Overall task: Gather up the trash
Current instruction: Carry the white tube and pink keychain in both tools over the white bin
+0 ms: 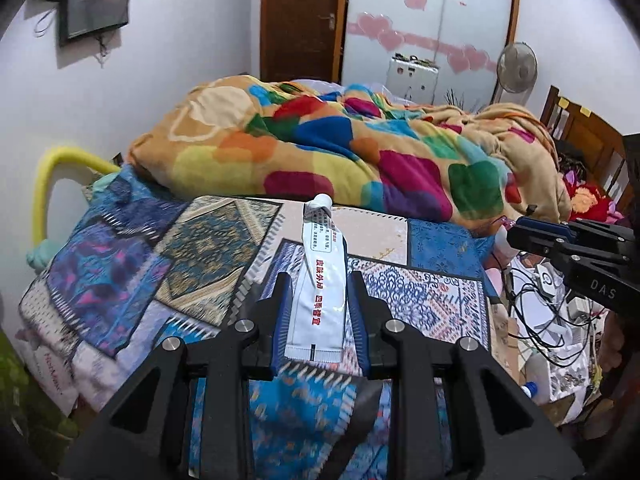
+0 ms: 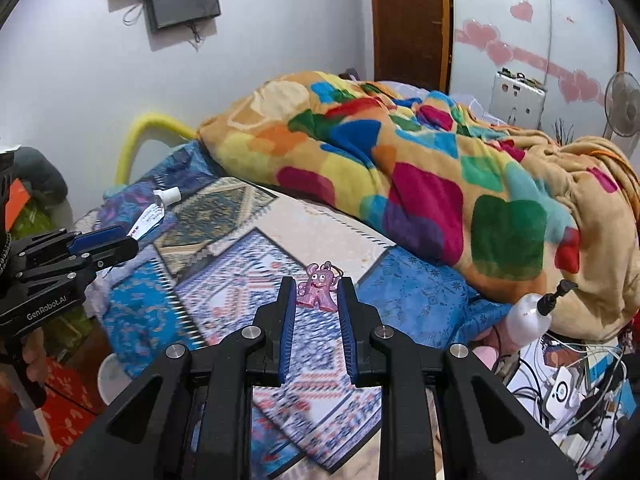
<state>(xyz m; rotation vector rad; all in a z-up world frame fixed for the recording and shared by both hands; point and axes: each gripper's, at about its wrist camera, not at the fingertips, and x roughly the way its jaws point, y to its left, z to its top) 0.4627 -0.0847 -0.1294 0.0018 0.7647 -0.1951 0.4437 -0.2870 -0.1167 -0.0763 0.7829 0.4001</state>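
Observation:
My left gripper (image 1: pixel 318 286) is shut on a white squeezed tube (image 1: pixel 322 280) with red print and a white cap, held above the patterned bed cover (image 1: pixel 180 248). The tube also shows in the right wrist view (image 2: pixel 154 212), sticking out of the left gripper (image 2: pixel 120 242). My right gripper (image 2: pixel 317 290) is shut on a small pink toy figure (image 2: pixel 318 286), pinched at the fingertips above the cover (image 2: pixel 256 280). The right gripper also shows in the left wrist view (image 1: pixel 520 232).
A crumpled colourful blanket (image 1: pixel 360 148) lies across the bed behind. To the right, a cluttered surface holds cables and chargers (image 2: pixel 568 384) and a white bottle (image 2: pixel 528 316). A yellow curved tube (image 1: pixel 44 184) stands at the left by the wall.

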